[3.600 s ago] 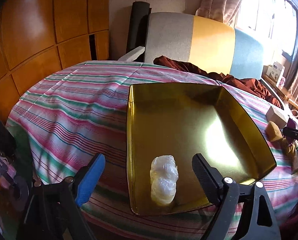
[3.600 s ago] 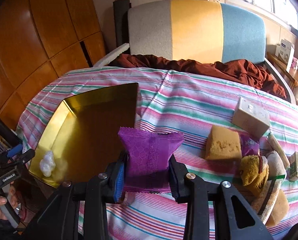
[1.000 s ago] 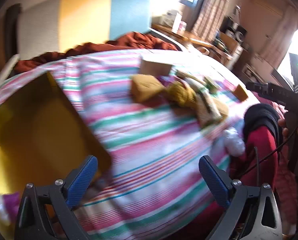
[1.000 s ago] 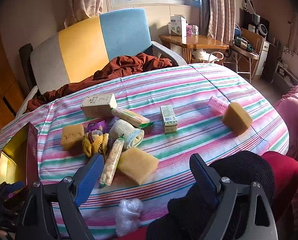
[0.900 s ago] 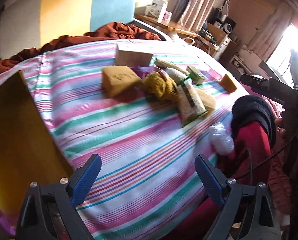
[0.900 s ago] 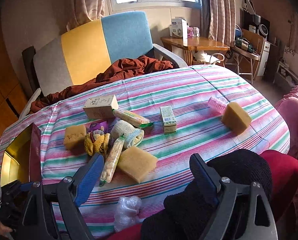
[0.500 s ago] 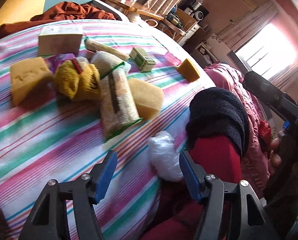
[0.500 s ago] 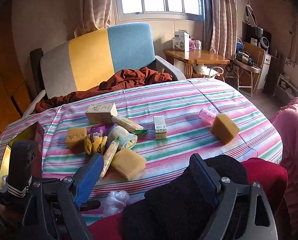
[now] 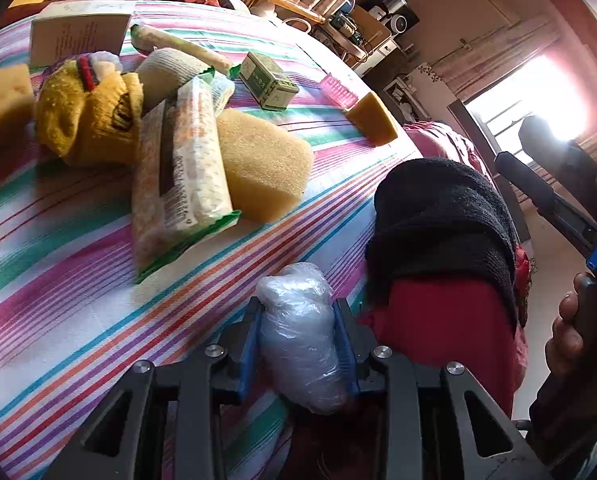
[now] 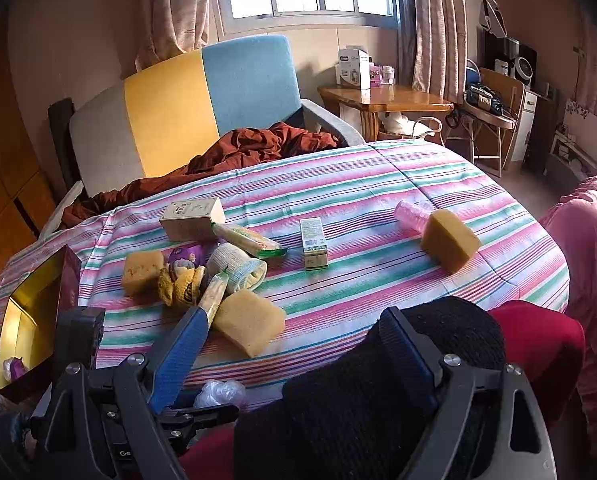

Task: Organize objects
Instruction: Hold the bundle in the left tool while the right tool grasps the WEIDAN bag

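A clear plastic bundle (image 9: pixel 298 336) lies at the near edge of the striped table (image 9: pixel 78 280). My left gripper (image 9: pixel 298 312) is on it: the jaws are closing and both blue pads press its sides. The right wrist view shows the same bundle (image 10: pixel 220 392) low at the left. My right gripper (image 10: pixel 290 314) stands wide open and holds nothing, over a black cloth (image 10: pixel 398 380) on a red cushion (image 10: pixel 538 340). A gold tray (image 10: pixel 22 320) sits at the table's far left, with a purple packet (image 10: pixel 16 368) in it.
A heap on the table holds a sponge (image 9: pixel 262 168), a snack pack (image 9: pixel 182 168), a yellow sock (image 9: pixel 86 116) and a beige box (image 9: pixel 78 32). Farther off lie a green box (image 9: pixel 268 80), a pink item (image 9: pixel 338 90) and a wedge sponge (image 9: pixel 372 120). Behind stands a chair (image 10: pixel 202 92).
My left gripper swung from the tray across the table, sank to the plastic bundle and closed on it. The right gripper stayed open and hardly moved.
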Tool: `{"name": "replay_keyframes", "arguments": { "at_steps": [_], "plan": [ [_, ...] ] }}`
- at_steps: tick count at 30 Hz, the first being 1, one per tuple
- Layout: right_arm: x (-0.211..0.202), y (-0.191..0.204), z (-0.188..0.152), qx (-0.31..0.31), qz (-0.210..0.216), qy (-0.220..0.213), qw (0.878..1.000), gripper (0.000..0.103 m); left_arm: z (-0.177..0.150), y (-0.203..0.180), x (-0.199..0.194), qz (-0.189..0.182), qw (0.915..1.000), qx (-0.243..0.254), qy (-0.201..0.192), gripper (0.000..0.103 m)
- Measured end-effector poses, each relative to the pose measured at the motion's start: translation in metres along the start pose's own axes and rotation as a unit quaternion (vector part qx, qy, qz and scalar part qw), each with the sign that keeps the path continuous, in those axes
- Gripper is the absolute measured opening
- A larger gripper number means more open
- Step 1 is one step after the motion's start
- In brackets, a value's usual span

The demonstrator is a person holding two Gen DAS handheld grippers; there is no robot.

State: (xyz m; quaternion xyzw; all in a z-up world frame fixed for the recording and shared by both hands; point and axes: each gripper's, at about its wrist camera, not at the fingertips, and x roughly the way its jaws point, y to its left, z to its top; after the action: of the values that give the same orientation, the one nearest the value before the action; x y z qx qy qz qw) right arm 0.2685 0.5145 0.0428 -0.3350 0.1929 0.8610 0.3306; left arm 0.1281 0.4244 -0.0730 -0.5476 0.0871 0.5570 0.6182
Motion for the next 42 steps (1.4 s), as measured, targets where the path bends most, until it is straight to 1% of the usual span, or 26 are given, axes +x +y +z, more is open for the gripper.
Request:
{"name": "replay_keyframes", "arguments": {
  "at_steps": [1,4,5,9,11,12,15,16,19,21,22,23,24,25,27,30,31,32,33,35,37,38,39,40,41,42],
  "plan": [
    [0.002,0.003,0.001,0.0,0.003,0.002,1.0,0.09,-0.002,0.002,-0.005,0.006,1.0,-0.001,-0.005,0.034],
    [0.013,0.013,0.004,0.007,0.014,0.02,1.0,0.09,-0.008,0.013,-0.026,0.042,0.9987,-0.005,-0.028,0.034],
    [0.018,0.016,0.004,0.011,0.02,0.025,0.999,0.09,-0.011,0.018,-0.036,0.067,0.9969,-0.005,-0.041,0.034],
    [0.042,0.029,0.007,0.029,0.036,0.061,0.997,0.09,-0.023,0.036,-0.072,0.156,0.9839,0.007,-0.086,0.034],
    [0.055,0.035,0.008,0.039,0.053,0.081,0.995,0.089,-0.031,0.047,-0.084,0.203,0.9737,0.012,-0.102,0.035],
    [0.062,0.039,0.009,0.042,0.064,0.093,0.993,0.089,-0.036,0.055,-0.088,0.219,0.9698,0.009,-0.107,0.035],
    [0.084,0.053,0.011,0.043,0.086,0.132,0.986,0.087,-0.044,0.072,-0.093,0.229,0.966,-0.009,-0.119,0.04],
    [0.093,0.058,0.011,0.042,0.089,0.143,0.985,0.087,-0.044,0.076,-0.094,0.227,0.9659,-0.008,-0.125,0.04],
    [0.116,0.065,0.013,0.045,0.083,0.164,0.982,0.085,-0.04,0.067,-0.081,0.243,0.9602,0.009,-0.137,0.04],
    [0.127,0.066,0.015,0.059,0.076,0.169,0.981,0.081,-0.038,0.062,-0.073,0.261,0.954,0.033,-0.143,0.04],
    [0.134,0.065,0.015,0.071,0.084,0.177,0.978,0.078,-0.038,0.061,-0.071,0.268,0.9515,0.041,-0.145,0.04],
    [0.14,0.065,0.013,0.082,0.096,0.181,0.975,0.071,-0.037,0.061,-0.069,0.272,0.9497,0.047,-0.147,0.041],
    [0.146,0.065,0.012,0.087,0.098,0.191,0.973,0.06,-0.038,0.061,-0.069,0.275,0.9483,0.052,-0.149,0.041],
    [0.149,0.068,0.012,0.082,0.09,0.198,0.973,0.057,-0.04,0.061,-0.071,0.276,0.9477,0.056,-0.15,0.041],
    [0.151,0.073,0.012,0.069,0.087,0.201,0.973,0.057,-0.04,0.063,-0.071,0.272,0.9483,0.056,-0.154,0.042],
    [0.151,0.076,0.011,0.066,0.08,0.196,0.975,0.055,-0.044,0.065,-0.071,0.27,0.9469,0.063,-0.162,0.042],
    [0.15,0.077,0.012,0.066,0.087,0.192,0.975,0.046,-0.045,0.063,-0.07,0.273,0.945,0.07,-0.166,0.042],
    [0.148,0.079,0.012,0.063,0.097,0.187,0.976,0.028,-0.047,0.062,-0.07,0.276,0.9431,0.075,-0.169,0.042],
    [0.145,0.081,0.013,0.059,0.113,0.182,0.975,0.021,-0.048,0.061,-0.07,0.278,0.942,0.077,-0.171,0.042],
    [0.144,0.087,0.013,0.055,0.139,0.181,0.972,0.02,-0.049,0.062,-0.07,0.276,0.9418,0.079,-0.175,0.042],
    [0.144,0.091,0.012,0.047,0.14,0.182,0.972,0.018,-0.05,0.063,-0.07,0.274,0.9414,0.08,-0.18,0.042],
    [0.146,0.093,0.011,0.047,0.155,0.19,0.968,0.018,-0.05,0.063,-0.07,0.274,0.9408,0.081,-0.182,0.042],
    [0.149,0.094,0.01,0.048,0.188,0.204,0.96,0.018,-0.05,0.063,-0.07,0.275,0.9404,0.082,-0.182,0.042],
    [0.152,0.099,0.008,0.049,0.229,0.219,0.947,0.018,-0.05,0.063,-0.07,0.275,0.9405,0.082,-0.182,0.042],
    [0.153,0.102,0.006,0.047,0.24,0.222,0.944,0.018,-0.049,0.063,-0.07,0.273,0.941,0.08,-0.183,0.042],
    [0.152,0.105,0.006,0.039,0.222,0.22,0.949,0.019,-0.049,0.064,-0.07,0.273,0.9412,0.079,-0.183,0.042]
  ]
}}
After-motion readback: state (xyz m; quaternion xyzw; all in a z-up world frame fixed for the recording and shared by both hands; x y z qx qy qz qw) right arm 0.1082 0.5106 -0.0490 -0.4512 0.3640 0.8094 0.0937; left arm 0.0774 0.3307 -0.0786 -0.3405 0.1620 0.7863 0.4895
